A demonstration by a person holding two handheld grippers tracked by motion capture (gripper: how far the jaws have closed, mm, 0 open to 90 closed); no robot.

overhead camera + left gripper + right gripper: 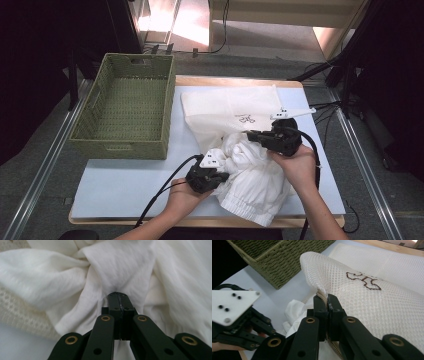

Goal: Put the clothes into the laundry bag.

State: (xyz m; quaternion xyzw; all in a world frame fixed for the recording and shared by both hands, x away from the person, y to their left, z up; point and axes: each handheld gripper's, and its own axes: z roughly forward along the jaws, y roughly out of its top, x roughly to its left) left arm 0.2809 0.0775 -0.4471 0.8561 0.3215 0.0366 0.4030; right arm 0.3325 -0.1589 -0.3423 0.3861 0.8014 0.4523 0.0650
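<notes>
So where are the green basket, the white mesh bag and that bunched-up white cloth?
green basket [160, 102], high view, right rim.
white mesh bag [367, 305], right gripper view, below its dark embroidery.
white cloth [260, 185], high view, lower folds.

A wooden table in a dim room

The table [235, 80] is covered by a pale blue sheet [125, 185]; grey carpet [45, 125] is seen around it, and bright light [175, 20] is cast at the far side.

Garment [130, 267] — soft white cloth, crinkled; mesh bag [367, 302] — cream netted weave; basket [127, 107] — rough green wicker, matt.
</notes>
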